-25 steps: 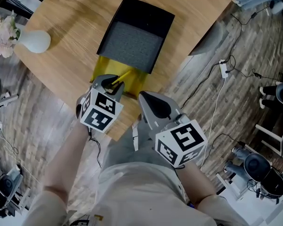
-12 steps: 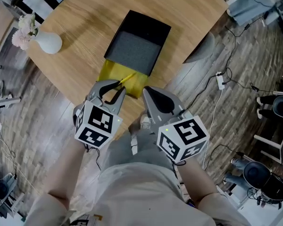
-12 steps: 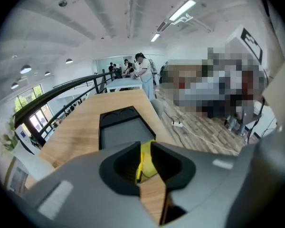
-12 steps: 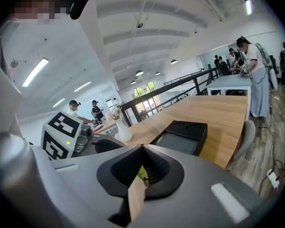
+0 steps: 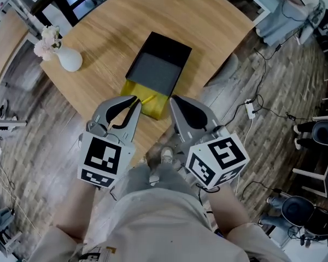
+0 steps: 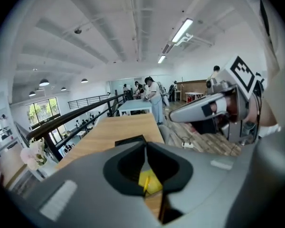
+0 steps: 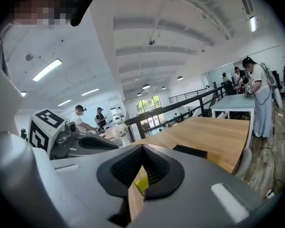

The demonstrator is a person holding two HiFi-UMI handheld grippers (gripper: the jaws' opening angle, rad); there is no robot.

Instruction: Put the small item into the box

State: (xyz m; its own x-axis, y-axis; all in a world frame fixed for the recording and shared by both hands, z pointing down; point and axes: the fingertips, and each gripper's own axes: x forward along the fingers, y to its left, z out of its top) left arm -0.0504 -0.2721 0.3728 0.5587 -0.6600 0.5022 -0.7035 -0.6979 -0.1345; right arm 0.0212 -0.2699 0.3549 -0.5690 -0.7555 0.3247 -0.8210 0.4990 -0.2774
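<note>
An open black box lies on the round wooden table. Against its near side lies a yellow sheet with a thin yellow stick across it. My left gripper is shut and empty, its tips over the sheet's left edge. The right gripper, also shut and empty, hovers just right of the sheet. In the left gripper view the closed tips frame the yellow sheet, and the box lies beyond. The right gripper view shows its shut tips and the box further off.
A white vase with pale flowers stands at the table's left edge. A grey chair is tucked in at the right, with cables on the wood floor. The table's near edge lies under my grippers. People stand far off.
Both grippers have drawn back toward me and away from the yellow sheet. The left one's tips no longer cover the stick. The head view now takes in more of the table.
</note>
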